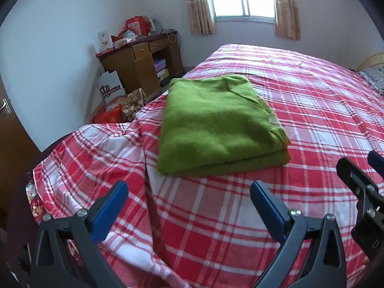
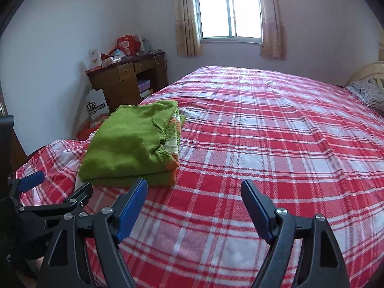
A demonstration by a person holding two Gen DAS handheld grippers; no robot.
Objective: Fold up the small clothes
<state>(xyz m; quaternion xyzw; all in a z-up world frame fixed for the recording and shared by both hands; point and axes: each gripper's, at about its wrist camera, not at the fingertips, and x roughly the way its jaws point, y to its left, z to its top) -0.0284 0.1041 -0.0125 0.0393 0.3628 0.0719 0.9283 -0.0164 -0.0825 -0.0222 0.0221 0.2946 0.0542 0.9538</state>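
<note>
A green fleece garment [image 1: 216, 124] lies folded into a thick rectangle on the red plaid bed [image 1: 312, 110]. In the right wrist view the garment [image 2: 129, 144] shows orange and white layers at its right edge. My left gripper [image 1: 189, 189] is open and empty, held just short of the garment's near edge. My right gripper [image 2: 194, 187] is open and empty over bare bedsheet, to the right of the garment. The right gripper also shows at the right edge of the left wrist view [image 1: 360, 168], and the left gripper at the left of the right wrist view [image 2: 60, 187].
A wooden desk [image 1: 144, 64] with boxes and red bags stands in the far left corner, with bags on the floor beside it [image 1: 115, 105]. A pillow [image 2: 369, 93] lies at the bed's far right. A window with curtains [image 2: 228, 12] is in the back wall.
</note>
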